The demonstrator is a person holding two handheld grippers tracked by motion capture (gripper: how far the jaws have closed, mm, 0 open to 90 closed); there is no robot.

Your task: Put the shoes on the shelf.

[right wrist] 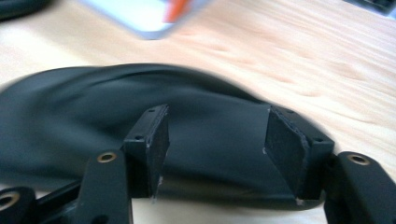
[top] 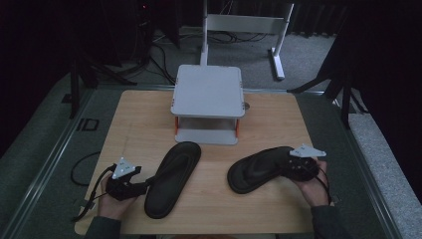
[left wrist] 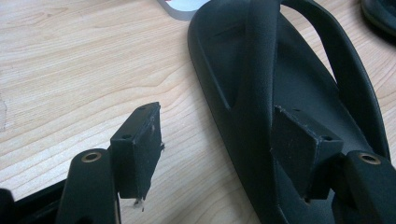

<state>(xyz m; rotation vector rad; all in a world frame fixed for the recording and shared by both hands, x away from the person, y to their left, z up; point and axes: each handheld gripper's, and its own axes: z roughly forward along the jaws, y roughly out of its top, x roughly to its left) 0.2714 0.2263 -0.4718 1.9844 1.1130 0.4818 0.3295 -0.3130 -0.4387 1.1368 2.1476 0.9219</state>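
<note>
Two black sandals lie on the wooden table [top: 139, 124]. The left sandal [top: 174, 174] lies lengthwise, toe toward the back. My left gripper [top: 144, 185] sits at its near left edge. In the left gripper view the jaws [left wrist: 217, 114] stand wide: one pad is inside the sandal [left wrist: 299, 70] against its strap, the other hangs over bare wood. The right sandal [top: 256, 169] lies slanted. My right gripper [top: 287, 167] is at its right end. In the blurred right gripper view its jaws [right wrist: 217, 116] stand apart over that sandal [right wrist: 93, 116], pads not pressing.
A white two-level stand [top: 208, 92] with orange posts sits at the back middle of the table, just beyond the sandals' toes. Bare wood lies to the left and right of it. A white frame [top: 249, 25] and cables stand on the floor behind.
</note>
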